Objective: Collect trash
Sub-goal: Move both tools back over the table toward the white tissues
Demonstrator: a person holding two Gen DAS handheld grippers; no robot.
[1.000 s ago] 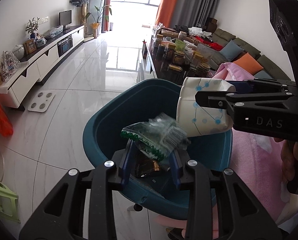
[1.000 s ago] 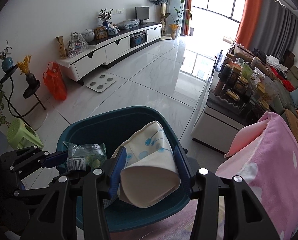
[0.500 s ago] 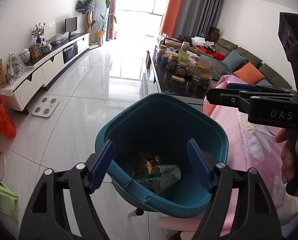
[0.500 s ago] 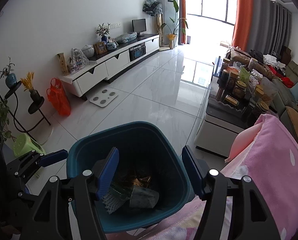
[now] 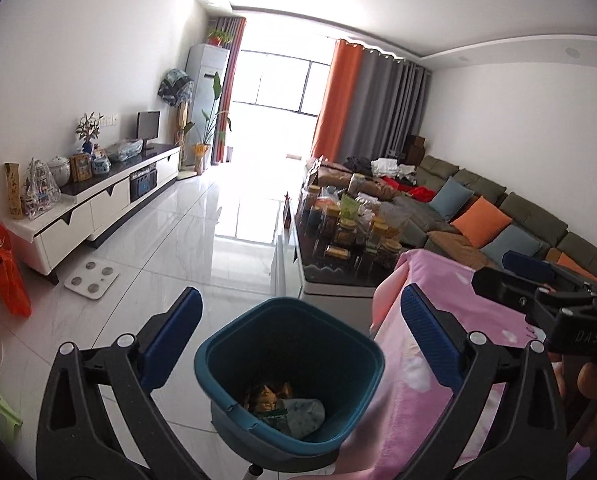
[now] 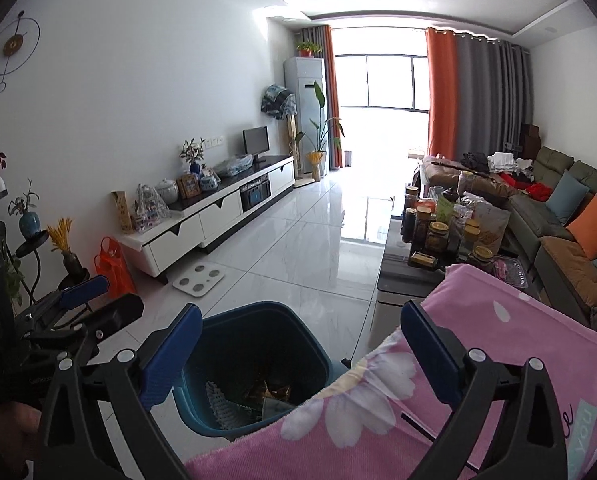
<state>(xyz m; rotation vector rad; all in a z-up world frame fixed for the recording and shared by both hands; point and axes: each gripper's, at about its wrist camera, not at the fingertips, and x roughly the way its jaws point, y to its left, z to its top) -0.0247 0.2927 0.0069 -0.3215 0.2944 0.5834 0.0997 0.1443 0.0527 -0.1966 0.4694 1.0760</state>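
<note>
One teal trash bin [image 5: 288,364] stands on the tiled floor beside one pink blanket [image 6: 478,364], with a few crumpled wrappers [image 5: 284,402] lying at its bottom. Two grippers hover above it, angled slightly downward: the left gripper [image 5: 301,332] and the right gripper [image 6: 301,344], both with jaws opening wide and nothing between them.

The mouth of the teal bin [image 5: 286,344] is left unobstructed from above. Its right side is crowded by the pink blanket [image 5: 450,320], whose edge is draped over the rim. Open floor [image 6: 298,248] is found to its left.
</note>
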